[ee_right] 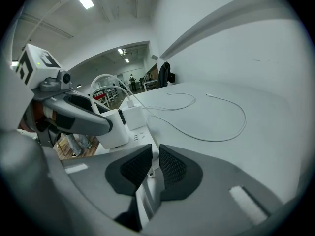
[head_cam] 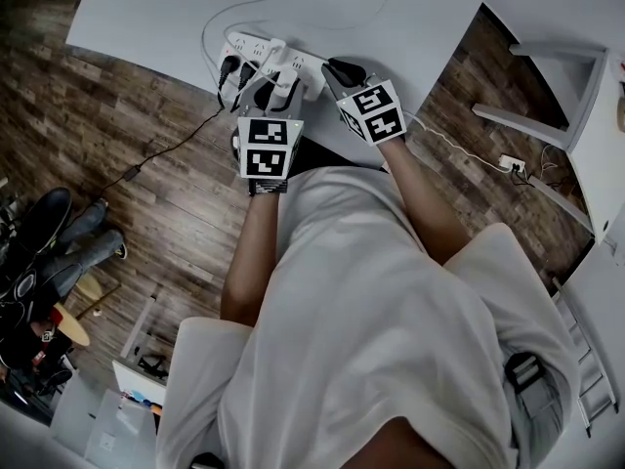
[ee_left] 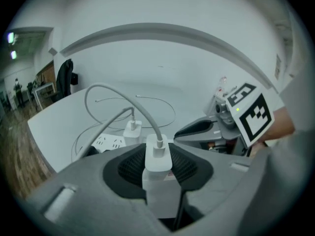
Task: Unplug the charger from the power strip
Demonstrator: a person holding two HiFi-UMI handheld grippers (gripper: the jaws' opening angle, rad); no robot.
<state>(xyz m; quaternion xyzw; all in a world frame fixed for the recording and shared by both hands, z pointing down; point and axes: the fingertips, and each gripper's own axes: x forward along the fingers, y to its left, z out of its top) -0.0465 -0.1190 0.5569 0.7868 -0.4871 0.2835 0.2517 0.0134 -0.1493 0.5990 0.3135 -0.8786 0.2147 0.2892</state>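
Smooth plastic charger (ee_left: 157, 168), matt table (head_cam: 146, 18), wood-grain floor (head_cam: 98, 115).

A white charger (ee_left: 158, 157) is clamped tight between the left gripper's (ee_left: 157, 167) jaws, with its cable (ee_left: 118, 90) looped up and left. Just beyond, a second charger (ee_left: 133, 131) is seen by the power strip (ee_left: 109, 142) on the white worktop (ee_left: 206, 77). The right gripper (ee_left: 194, 128) is parked near right.

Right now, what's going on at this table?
A person standing at the white table is working with a handheld gripper in each hand. The left gripper is clamped on a white charger that has a cable coming out of its top. From the right gripper view, the charger still looks seated in the power strip. The right gripper has its jaws nearly together and appears to pinch the strip's near end, probably to steady it. A second charger is plugged in further along.
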